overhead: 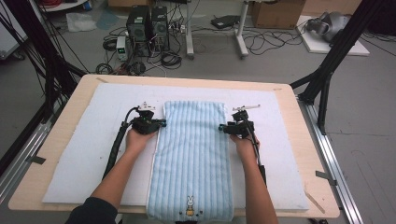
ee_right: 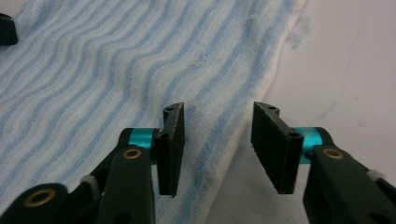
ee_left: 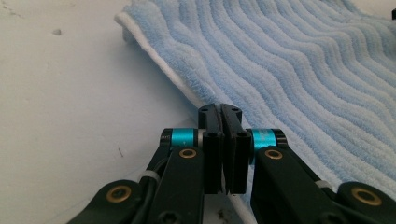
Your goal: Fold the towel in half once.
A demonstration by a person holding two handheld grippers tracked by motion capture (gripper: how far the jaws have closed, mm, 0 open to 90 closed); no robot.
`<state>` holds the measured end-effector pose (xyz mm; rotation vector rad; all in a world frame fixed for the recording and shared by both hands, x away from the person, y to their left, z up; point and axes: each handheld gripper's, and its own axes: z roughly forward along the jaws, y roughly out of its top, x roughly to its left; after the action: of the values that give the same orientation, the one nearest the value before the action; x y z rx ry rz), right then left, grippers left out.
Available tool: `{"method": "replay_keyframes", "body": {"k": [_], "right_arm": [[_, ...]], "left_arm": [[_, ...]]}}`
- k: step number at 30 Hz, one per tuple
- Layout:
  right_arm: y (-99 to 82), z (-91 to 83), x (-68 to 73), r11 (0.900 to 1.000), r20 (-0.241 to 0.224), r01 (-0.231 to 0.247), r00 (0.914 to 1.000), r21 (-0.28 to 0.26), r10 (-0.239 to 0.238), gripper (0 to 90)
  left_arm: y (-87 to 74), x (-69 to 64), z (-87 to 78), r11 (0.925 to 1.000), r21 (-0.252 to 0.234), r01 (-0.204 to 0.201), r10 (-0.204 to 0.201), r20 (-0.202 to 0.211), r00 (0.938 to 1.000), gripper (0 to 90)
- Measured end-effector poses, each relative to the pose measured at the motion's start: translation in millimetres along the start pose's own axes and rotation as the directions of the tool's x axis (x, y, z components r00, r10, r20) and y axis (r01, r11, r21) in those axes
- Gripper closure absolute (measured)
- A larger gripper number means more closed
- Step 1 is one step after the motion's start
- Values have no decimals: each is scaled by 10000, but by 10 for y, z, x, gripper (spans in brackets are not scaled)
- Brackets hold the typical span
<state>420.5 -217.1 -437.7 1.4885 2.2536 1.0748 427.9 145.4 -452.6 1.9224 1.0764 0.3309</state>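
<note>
Blue terry cloth is the thing you work with: a long light-blue striped towel [overhead: 192,156] lies flat on the white padded mat [overhead: 84,154] that covers the pale wooden table [overhead: 56,135]. Its near end, with a small rabbit picture [overhead: 190,205], hangs a little over the table edge in front of you, and its long axis runs straight away from you to the far end of the mat.

Your left gripper [overhead: 161,124] sits at the towel's left long edge, about one third of the length back from the far end. In the left gripper view its jaws are pressed together, and the white hem of the towel [ee_left: 187,93] runs into them, so I judge that they pinch this edge.

Your right gripper [overhead: 221,127] stands at the opposite long edge, at nearly the same distance from you. In the right gripper view its jaws stand apart, with the towel's right hem [ee_right: 224,154] lying between them, and the pads [ee_right: 173,149] do not press the cloth yet.

For the coming move, the important relation is this one: the edge lies directly between the right fingers, so they need only to close. After this both hands hold opposite edges across the short axis.
</note>
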Motion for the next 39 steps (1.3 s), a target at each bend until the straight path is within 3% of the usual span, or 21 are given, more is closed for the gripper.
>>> {"method": "replay_keyframes", "body": {"k": [4,6,11,13,14,19,24,29,31,35,39], "right_arm": [[10,45,49,9975,582,653,9961,276,-668,786],[10,42,23,9984,464,505,9976,270,-518,843],[30,47,33,9967,402,735,9964,341,-749,868],[53,39,22,9976,368,672,9970,192,-679,868],[72,31,19,9980,391,618,9973,107,-622,869],[200,-13,-4,9986,638,400,9972,-331,-379,868],[218,-83,2,9955,373,338,9988,-881,-306,867],[186,-162,41,9936,231,509,9985,-1008,-488,867],[154,-201,32,9928,53,429,9991,-1117,-426,866],[74,-268,36,9914,-142,323,9993,-1270,-344,866],[3,-318,81,9893,-254,565,9979,-1342,-604,866]], "left_arm": [[-1,36,-8,9995,-81,319,-318,159,9994,871],[-1,60,-12,9987,-99,508,-505,226,9985,871],[14,113,-29,9951,-351,921,-909,358,9952,872],[38,152,-46,9914,-580,1170,-1147,420,9925,873],[69,173,-43,9909,-470,1262,-1239,498,9910,873],[255,169,-53,9916,-714,1076,-1051,381,9937,873],[232,213,-99,9906,-643,1211,-1166,692,9908,872],[282,125,-242,9932,-954,660,-566,982,9936,870],[266,90,-299,9884,-1395,601,-449,1095,9930,870],[180,52,-354,9865,-1518,611,-398,1395,9894,870],[115,14,-440,9813,-1814,642,-337,1664,9855,870]]}}
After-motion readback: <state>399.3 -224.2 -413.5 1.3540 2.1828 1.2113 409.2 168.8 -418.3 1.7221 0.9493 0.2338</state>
